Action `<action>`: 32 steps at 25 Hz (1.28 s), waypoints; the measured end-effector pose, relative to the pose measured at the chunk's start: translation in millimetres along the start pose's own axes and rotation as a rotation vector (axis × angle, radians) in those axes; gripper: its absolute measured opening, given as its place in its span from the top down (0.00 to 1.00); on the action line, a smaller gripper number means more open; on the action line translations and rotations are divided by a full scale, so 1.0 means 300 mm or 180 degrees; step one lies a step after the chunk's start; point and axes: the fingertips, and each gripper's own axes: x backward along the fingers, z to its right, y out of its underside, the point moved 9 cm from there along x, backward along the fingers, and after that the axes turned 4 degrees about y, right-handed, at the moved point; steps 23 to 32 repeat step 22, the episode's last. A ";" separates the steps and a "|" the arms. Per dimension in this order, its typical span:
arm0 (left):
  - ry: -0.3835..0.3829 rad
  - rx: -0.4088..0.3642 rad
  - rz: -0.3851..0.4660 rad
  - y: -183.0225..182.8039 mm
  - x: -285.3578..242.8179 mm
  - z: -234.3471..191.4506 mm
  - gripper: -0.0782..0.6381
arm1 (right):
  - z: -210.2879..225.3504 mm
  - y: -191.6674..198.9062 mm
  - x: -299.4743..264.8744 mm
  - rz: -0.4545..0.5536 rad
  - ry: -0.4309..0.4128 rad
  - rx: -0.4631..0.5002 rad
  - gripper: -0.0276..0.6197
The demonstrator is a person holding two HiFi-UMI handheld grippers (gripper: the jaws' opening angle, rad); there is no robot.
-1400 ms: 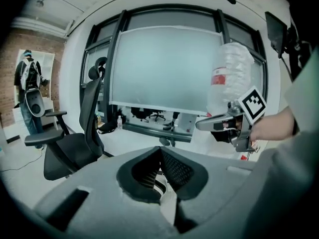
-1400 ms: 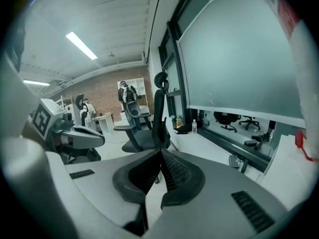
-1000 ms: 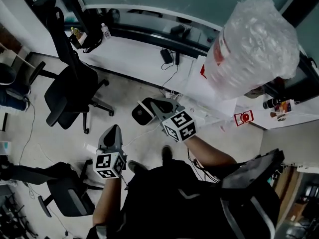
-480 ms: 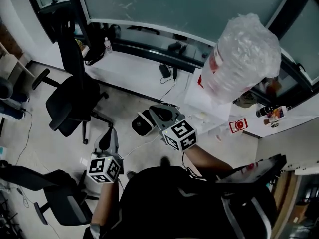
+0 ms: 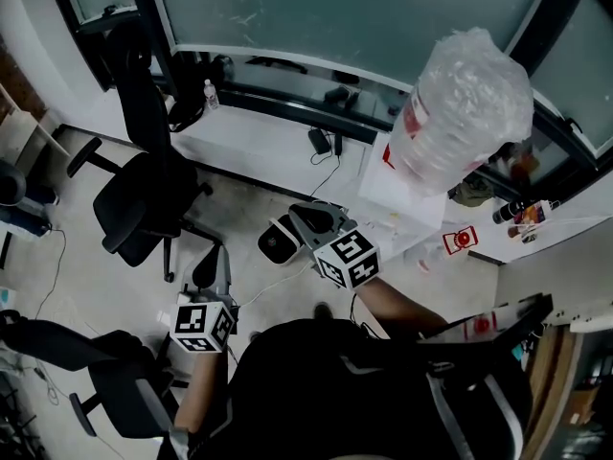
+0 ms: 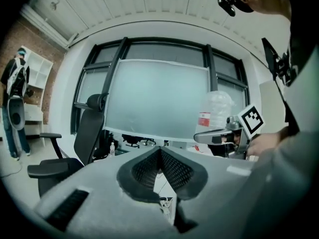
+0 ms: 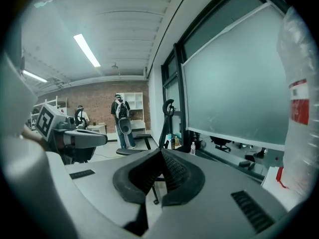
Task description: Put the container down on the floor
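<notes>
Lately raising left gripper (image 5: 213, 260) and right gripper (image 5: 305, 216) side by side, keeping both claws pressed together on nothing (leaving container (image 5: 465, 108) at one o'clock uncarried).

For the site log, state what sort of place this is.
Probably an office or lab workroom: black swivel chairs, a long white desk under large frosted windows, and a brick back wall with white shelves.
</notes>
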 end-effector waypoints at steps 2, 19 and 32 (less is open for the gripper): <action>-0.0016 -0.0028 -0.0002 0.000 0.010 -0.004 0.88 | -0.007 -0.002 0.002 0.0025 0.0020 -0.0031 0.95; 0.0034 0.0023 0.0064 -0.012 0.028 0.009 0.88 | -0.028 0.022 0.029 -0.0031 0.0089 -0.0025 0.95; 0.0025 0.0011 0.0126 -0.024 0.039 0.022 0.88 | -0.036 0.024 0.034 -0.0035 0.0073 -0.0024 0.95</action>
